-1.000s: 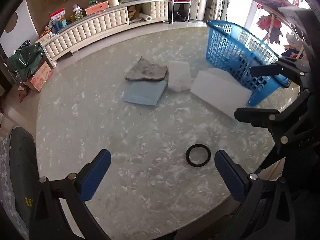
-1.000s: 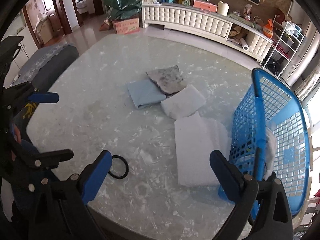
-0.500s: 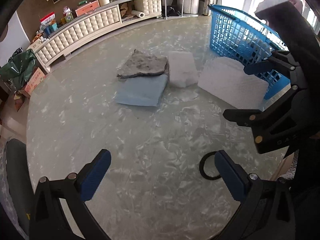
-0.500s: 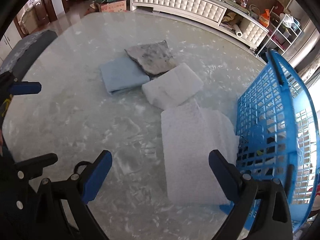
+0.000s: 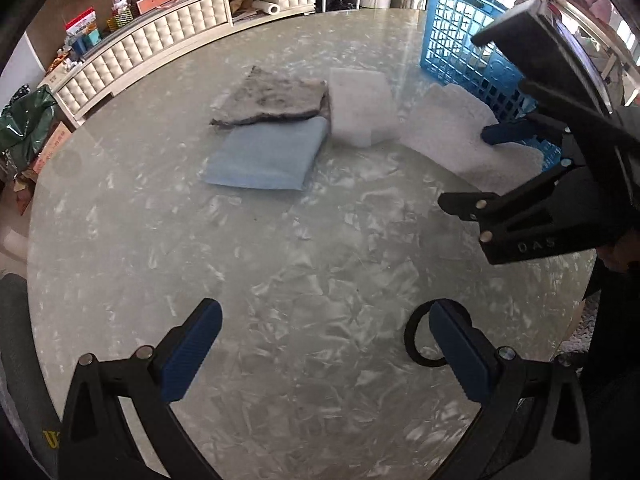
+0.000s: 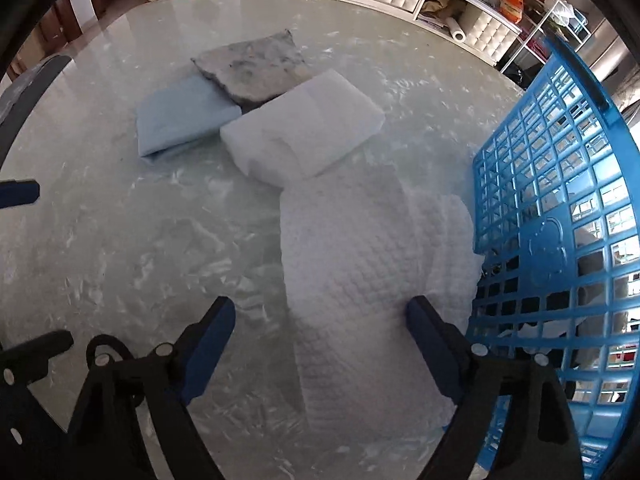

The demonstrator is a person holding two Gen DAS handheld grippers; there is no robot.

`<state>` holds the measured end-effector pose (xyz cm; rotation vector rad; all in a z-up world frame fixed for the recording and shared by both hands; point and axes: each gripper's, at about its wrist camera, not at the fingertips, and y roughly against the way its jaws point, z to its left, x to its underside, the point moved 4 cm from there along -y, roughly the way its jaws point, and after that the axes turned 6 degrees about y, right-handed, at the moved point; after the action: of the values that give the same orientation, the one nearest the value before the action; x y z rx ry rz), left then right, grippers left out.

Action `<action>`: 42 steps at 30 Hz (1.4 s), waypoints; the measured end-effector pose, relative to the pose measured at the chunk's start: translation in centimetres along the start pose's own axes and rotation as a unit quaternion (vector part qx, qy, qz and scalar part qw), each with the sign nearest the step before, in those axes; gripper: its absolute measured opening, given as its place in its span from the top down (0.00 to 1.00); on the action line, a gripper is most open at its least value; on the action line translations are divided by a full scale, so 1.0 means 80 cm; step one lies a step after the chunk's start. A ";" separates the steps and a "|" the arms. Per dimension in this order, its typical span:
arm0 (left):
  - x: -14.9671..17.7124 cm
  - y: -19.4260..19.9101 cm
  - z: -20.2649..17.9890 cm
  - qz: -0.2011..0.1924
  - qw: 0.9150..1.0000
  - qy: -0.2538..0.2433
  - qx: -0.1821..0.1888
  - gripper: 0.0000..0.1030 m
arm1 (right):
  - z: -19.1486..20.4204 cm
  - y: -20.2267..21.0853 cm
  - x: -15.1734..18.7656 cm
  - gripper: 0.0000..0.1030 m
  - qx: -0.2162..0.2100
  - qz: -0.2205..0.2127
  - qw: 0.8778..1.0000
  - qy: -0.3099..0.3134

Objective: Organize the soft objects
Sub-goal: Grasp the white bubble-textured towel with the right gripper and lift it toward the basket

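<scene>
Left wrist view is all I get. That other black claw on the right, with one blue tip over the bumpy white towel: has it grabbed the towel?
Observer: Not yet. The right wrist view shows the right gripper open. Its jaws have just been closing, and the near end of the white waffle towel lies between them, but the pads are not pressing on it.
Operator: And the blue basket, is anything in it? I only see its outside.
Observer: Yes. Through the lattice of the blue basket, the right wrist view shows some white cloth already inside.
</scene>
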<state>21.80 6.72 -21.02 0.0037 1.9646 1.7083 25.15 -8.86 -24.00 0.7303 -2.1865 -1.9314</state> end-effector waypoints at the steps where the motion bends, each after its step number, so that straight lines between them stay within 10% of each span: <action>1: 0.000 -0.001 -0.002 0.001 1.000 -0.002 0.004 0.00 | -0.002 0.001 0.000 0.20 -0.001 0.000 1.000 -0.003; 6: 0.002 -0.011 -0.011 0.013 1.000 -0.008 0.021 0.00 | -0.018 0.011 0.007 0.54 0.016 -0.002 1.000 -0.023; 13: 0.003 -0.020 -0.030 0.025 0.998 -0.030 0.046 0.12 | -0.021 0.018 0.019 0.67 0.013 -0.018 1.000 -0.022; 22: 0.011 -0.035 -0.049 0.047 0.995 -0.048 0.069 0.37 | -0.021 0.034 0.028 0.70 -0.004 -0.021 0.999 -0.026; 24: 0.012 -0.040 -0.054 0.049 0.995 -0.057 0.064 0.59 | -0.021 0.035 0.029 0.70 -0.005 -0.023 0.999 -0.027; 31: 0.015 -0.038 -0.065 0.053 0.995 -0.069 0.048 0.92 | -0.017 0.044 0.045 0.71 -0.009 -0.021 0.999 -0.029; 42: 0.023 -0.030 -0.068 0.052 0.997 -0.049 0.039 0.96 | -0.006 0.089 0.074 0.85 -0.036 -0.032 0.998 -0.031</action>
<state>18.93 1.85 -23.58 0.2181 1.9882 1.6612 18.29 -11.41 -18.29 0.7464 -2.1407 -2.0789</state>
